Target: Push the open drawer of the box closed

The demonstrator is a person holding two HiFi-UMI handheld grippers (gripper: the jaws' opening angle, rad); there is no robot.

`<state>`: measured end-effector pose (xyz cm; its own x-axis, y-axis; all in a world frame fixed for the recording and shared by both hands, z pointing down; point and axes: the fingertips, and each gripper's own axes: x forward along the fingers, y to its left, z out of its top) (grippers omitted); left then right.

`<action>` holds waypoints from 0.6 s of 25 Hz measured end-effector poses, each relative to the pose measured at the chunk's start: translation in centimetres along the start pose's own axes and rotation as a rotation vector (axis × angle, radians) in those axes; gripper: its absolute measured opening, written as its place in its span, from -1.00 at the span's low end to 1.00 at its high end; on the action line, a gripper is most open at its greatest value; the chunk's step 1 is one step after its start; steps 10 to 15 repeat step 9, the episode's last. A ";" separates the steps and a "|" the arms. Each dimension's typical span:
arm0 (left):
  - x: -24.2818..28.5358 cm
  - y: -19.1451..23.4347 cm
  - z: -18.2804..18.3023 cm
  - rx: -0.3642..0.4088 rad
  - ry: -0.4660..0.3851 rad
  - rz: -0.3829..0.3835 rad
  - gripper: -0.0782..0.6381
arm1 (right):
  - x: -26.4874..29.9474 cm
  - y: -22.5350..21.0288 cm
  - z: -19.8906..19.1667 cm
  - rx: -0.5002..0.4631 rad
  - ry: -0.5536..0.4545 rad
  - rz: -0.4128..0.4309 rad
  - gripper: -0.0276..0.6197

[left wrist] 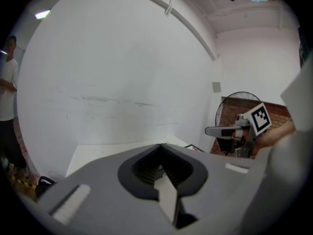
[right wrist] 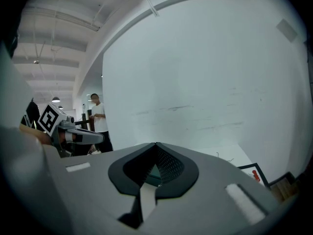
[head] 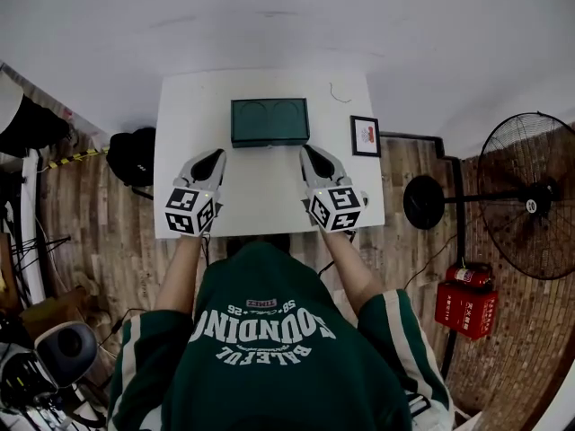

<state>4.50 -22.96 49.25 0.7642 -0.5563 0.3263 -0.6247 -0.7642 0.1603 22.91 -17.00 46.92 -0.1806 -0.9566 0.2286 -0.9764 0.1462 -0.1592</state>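
Observation:
A dark green box [head: 269, 121] stands at the far middle of the white table [head: 260, 196], its front face toward me. From this height I cannot tell how far its drawer stands out. My left gripper [head: 216, 154] hovers just near-left of the box, and my right gripper [head: 305, 150] just near-right of it. Neither touches the box. In the left gripper view the jaws of the left gripper [left wrist: 160, 145] meet at the tip, shut and empty. The right gripper [right wrist: 156, 144] is likewise shut on nothing, with a sliver of green showing through the gap behind its tips.
A small framed picture [head: 365, 136] lies at the table's right edge and a thin wire [head: 338, 93] at the far right. A black bag [head: 133, 155] sits left of the table. A standing fan [head: 530, 196] and a red box [head: 465, 305] are at the right. A person [right wrist: 98, 116] stands by the wall.

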 end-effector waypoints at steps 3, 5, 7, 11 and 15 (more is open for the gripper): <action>0.0 -0.2 0.0 -0.001 0.000 0.001 -0.63 | -0.2 -0.1 -0.2 0.002 0.003 0.000 -0.91; 0.1 -0.2 0.0 -0.001 0.000 0.000 -0.63 | -0.2 -0.1 -0.3 0.002 0.007 0.002 -0.91; 0.2 -0.3 0.0 -0.001 0.000 -0.001 -0.63 | -0.2 -0.1 -0.4 0.003 0.011 0.003 -0.91; 0.3 -0.4 0.0 -0.001 0.000 -0.002 -0.64 | -0.1 0.0 -0.5 0.003 0.013 0.005 -0.91; 0.3 -0.4 0.0 -0.001 0.000 -0.002 -0.64 | -0.1 0.0 -0.5 0.003 0.013 0.005 -0.91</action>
